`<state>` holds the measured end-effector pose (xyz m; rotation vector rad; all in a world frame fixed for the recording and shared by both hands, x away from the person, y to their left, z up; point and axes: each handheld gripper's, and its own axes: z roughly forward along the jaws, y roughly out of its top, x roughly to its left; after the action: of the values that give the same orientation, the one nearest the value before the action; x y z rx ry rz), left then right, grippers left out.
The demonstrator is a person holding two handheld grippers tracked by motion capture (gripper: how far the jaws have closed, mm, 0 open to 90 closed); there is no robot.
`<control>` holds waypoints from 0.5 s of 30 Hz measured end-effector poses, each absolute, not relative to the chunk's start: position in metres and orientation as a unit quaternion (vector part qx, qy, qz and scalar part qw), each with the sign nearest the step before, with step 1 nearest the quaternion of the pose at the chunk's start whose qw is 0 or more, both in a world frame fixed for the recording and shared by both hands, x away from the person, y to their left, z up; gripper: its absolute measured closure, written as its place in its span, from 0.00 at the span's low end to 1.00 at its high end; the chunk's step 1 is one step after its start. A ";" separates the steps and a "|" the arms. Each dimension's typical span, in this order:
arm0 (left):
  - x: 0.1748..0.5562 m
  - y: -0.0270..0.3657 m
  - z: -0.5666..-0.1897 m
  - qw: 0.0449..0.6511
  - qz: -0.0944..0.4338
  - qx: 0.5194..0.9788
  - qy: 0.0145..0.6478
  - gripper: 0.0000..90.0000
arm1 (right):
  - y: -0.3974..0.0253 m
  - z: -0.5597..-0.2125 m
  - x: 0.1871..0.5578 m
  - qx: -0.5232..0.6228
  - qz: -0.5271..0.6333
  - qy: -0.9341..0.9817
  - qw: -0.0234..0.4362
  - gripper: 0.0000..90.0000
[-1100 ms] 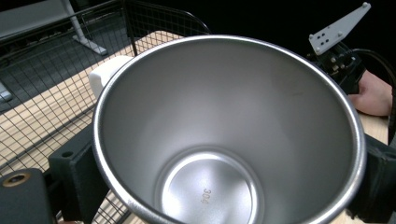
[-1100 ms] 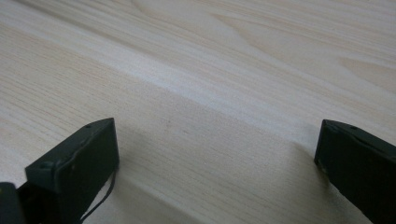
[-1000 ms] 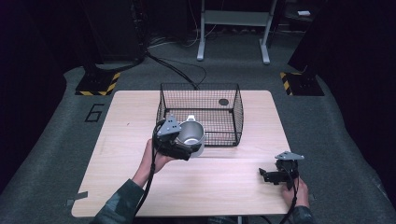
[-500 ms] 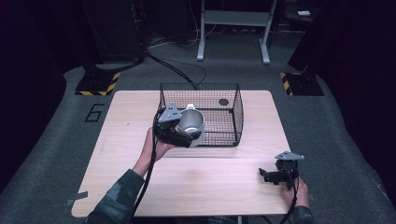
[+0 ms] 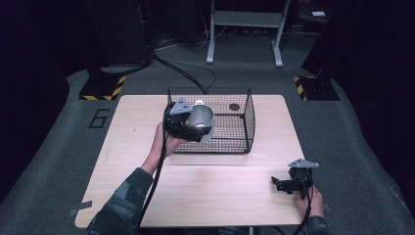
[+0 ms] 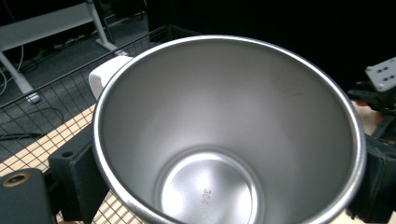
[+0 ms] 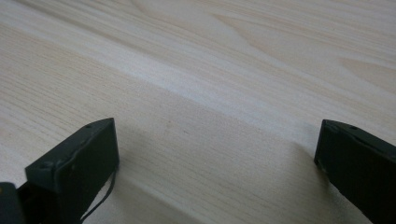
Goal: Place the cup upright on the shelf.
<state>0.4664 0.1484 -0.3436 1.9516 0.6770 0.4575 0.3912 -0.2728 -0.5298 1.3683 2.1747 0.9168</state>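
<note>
Left hand-held gripper [image 5: 195,128] clamps steel cup [image 5: 199,117] over wire basket [image 5: 244,120].

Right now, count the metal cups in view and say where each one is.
1. The metal cup is held in the left gripper over the wire basket's left rim, its inside empty.

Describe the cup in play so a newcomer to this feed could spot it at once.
Start at the black wire basket toward the far edge of the wooden table. At its left end, the left hand-held gripper holds a steel cup at the basket's rim. It is shiny bare metal with a white handle, unlike the small dark round thing inside the basket.
</note>
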 end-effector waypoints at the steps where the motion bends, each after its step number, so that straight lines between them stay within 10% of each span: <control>1: 0.472 0.148 -0.345 0.488 0.189 0.804 0.283 0.08 | -0.273 -0.530 0.391 0.491 0.329 0.780 0.205 0.00; 15: 0.500 0.139 -0.347 0.473 0.195 0.805 0.299 0.08 | -0.273 -0.530 0.391 0.491 0.330 0.780 0.206 0.00</control>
<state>0.4999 0.1389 -0.3473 1.9709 0.7311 0.4766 0.3912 -0.2728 -0.5299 1.3674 2.1737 0.9184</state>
